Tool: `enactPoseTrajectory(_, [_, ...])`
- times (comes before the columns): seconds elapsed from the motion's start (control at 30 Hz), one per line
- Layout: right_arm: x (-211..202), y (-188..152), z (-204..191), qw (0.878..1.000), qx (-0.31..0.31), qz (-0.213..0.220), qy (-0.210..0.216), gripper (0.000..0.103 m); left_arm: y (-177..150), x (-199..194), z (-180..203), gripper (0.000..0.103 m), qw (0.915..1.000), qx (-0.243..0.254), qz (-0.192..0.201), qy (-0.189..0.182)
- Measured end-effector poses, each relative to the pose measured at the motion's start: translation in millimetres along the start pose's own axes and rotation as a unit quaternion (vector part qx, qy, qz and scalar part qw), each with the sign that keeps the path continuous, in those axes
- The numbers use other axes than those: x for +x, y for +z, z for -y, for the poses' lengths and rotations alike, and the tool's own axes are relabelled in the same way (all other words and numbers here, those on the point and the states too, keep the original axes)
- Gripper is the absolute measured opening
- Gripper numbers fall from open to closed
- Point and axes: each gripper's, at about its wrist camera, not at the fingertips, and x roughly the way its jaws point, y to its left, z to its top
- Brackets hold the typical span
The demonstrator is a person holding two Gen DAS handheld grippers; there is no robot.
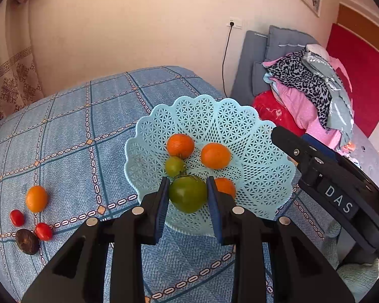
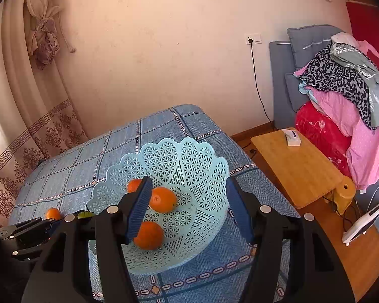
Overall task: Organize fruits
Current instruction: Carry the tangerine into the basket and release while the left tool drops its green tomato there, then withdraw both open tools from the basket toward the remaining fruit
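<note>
My left gripper is shut on a large green tomato and holds it over the near side of the light blue lattice basket. In the basket lie three oranges and a small green tomato. On the blue checked cloth at the left lie one orange, two small red tomatoes and a dark brown fruit. My right gripper is open and empty above the basket, with oranges below it. The left gripper shows at the left edge.
The table with the blue checked cloth stands against a wall. A wooden side table with a tissue box stands to the right. A pile of clothes lies on a grey couch beyond it.
</note>
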Motion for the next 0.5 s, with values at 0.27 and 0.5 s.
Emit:
enactPoseTrajectory(0.27, [-3.6, 3.2, 7.5, 1.000, 0.015, 0.006, 0.001, 0.062, 4.0, -2.4, -21.2, 0.079, 0.9986, -0.038, 0.007, 0.036])
enactPoseTrajectory(0.5, [-5.7, 1.7, -0.2, 1.000, 0.011, 0.004, 0.012, 0.062, 3.7, -17.5, -41.9, 0.079, 0.9963, -0.051, 0.025, 0.064])
